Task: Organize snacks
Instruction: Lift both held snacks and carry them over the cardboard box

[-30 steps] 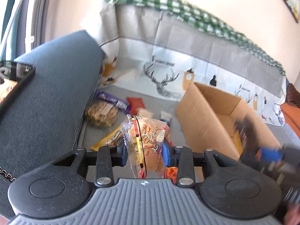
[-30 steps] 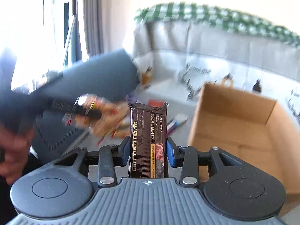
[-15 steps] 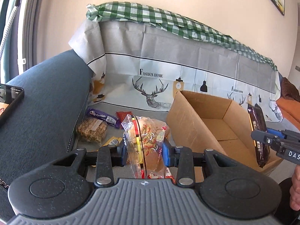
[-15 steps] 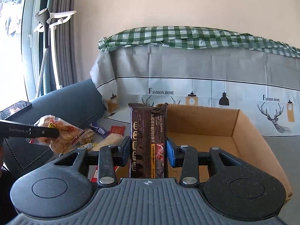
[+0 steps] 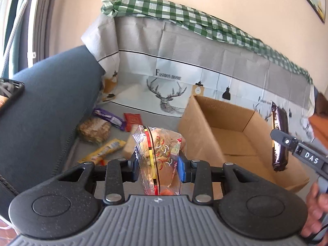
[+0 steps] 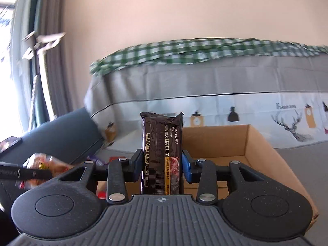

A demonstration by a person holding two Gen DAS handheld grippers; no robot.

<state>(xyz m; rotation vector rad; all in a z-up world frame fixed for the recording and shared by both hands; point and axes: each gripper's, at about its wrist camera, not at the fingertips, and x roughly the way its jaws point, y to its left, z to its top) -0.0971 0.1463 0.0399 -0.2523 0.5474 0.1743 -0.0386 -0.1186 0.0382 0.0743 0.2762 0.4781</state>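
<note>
- The left gripper (image 5: 157, 168) has its blue pads pressed against both sides of a clear plastic snack bag printed with red, yellow and white curls (image 5: 158, 153); pale, puffy pieces show through the film.
- That bag stands upright between the jaws, its long axis running straight up, crimped top edge uppermost, held above the grey seat just left of the open brown cardboard box (image 5: 235, 135).
- The right gripper (image 6: 162, 164) is clamped narrowly on a dark brown, glossy cracker pack with white lettering and a gold strip (image 6: 162, 149) down its front.
- The cracker pack also stands upright, long axis vertical, sealed end on top, held at the near side of the box opening.
- From the left wrist view, the same pack hangs at the box's right edge.
- On the seat left of the box lie a purple wrapper (image 5: 108, 117), a small red packet (image 5: 133, 119), a clear bag of brown biscuits (image 5: 93, 130) and a yellow bar wrapper (image 5: 102, 150).
</note>
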